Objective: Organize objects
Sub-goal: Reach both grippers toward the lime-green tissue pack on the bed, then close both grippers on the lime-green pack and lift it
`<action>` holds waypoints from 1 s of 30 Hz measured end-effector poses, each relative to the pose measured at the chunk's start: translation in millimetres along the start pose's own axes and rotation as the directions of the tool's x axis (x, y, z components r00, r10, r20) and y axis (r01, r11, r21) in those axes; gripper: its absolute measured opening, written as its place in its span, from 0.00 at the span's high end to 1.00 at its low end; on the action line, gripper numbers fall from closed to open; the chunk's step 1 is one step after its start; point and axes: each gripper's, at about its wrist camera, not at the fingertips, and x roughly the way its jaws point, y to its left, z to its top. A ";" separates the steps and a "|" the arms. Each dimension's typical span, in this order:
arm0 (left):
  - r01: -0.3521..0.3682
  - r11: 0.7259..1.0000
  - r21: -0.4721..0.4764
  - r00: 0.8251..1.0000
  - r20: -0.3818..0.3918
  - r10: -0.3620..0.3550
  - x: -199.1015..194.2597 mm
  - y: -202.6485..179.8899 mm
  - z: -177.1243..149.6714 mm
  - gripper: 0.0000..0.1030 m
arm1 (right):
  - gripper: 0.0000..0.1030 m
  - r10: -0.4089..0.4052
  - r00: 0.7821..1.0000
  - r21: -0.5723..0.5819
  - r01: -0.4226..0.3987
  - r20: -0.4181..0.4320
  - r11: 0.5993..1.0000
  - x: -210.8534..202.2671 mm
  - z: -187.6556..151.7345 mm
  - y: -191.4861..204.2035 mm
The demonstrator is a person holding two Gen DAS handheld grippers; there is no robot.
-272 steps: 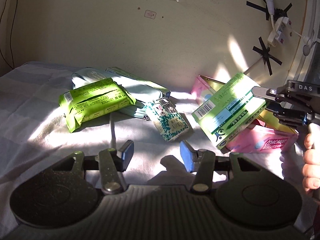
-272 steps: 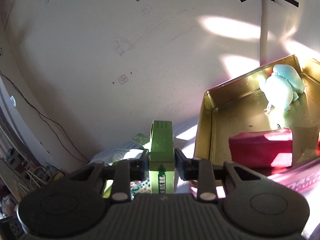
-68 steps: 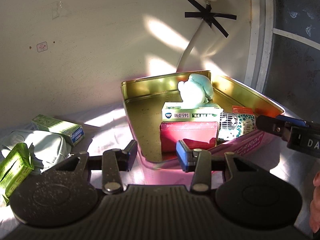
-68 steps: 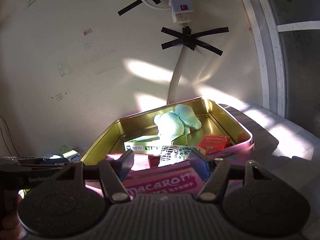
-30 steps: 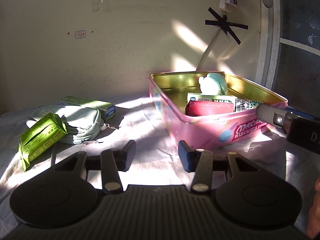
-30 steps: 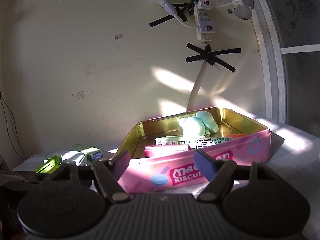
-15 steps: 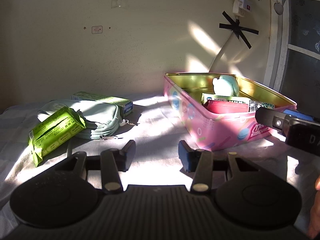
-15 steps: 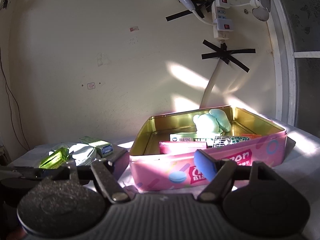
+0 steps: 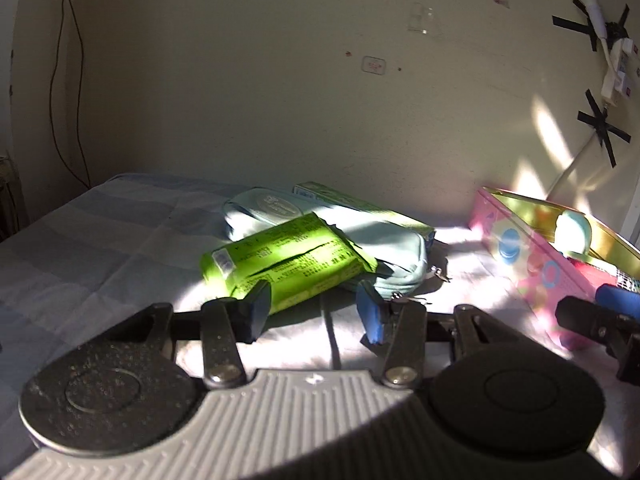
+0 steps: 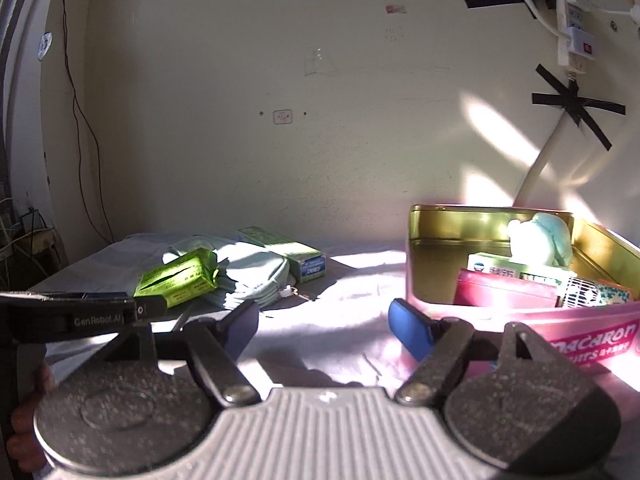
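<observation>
A bright green packet (image 9: 288,260) lies on a pale blue zip pouch (image 9: 384,248), with a long green box (image 9: 360,204) behind them. My left gripper (image 9: 316,314) is open and empty, just short of the packet. The pink biscuit tin (image 9: 532,268) stands to the right. In the right wrist view the tin (image 10: 592,340) holds a pale plush (image 10: 540,240), a red wallet (image 10: 504,292), a white-green box (image 10: 496,268) and a patterned packet (image 10: 612,294). My right gripper (image 10: 324,328) is open and empty at the tin's left near corner; the packet (image 10: 180,276) lies far left.
Everything rests on a grey-white cloth (image 9: 100,248) in strong sunlight. A wall stands close behind, with taped cables and a power strip (image 10: 576,36) at the upper right. The left gripper's body (image 10: 100,316) and a hand show at the right view's left edge.
Both views have swung left. The green packet and pouch now sit centred and near in front of the left gripper, and the tin has slid to the right. Neither gripper's jaws changed.
</observation>
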 end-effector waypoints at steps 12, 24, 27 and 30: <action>0.060 0.891 -0.450 0.987 -0.109 -0.121 62.8 89.5 2.7 0.44 | 0.30 0.278 0.951 0.073 -0.270 -0.137 0.960 130.0 54.1 55.0; 0.116 0.922 -0.370 0.983 -0.093 -0.161 77.3 69.5 4.4 0.35 | 0.47 0.404 0.890 0.122 -0.386 -0.210 0.914 203.0 35.4 69.3; 0.108 0.931 -0.349 0.984 -0.097 -0.151 78.2 67.8 4.1 0.39 | 0.52 0.405 0.890 0.148 -0.381 -0.209 0.913 200.6 35.7 62.6; 0.101 0.913 -0.394 0.985 -0.088 -0.147 76.7 78.0 3.6 0.39 | 0.52 0.402 0.893 0.159 -0.374 -0.203 0.913 200.2 36.2 60.0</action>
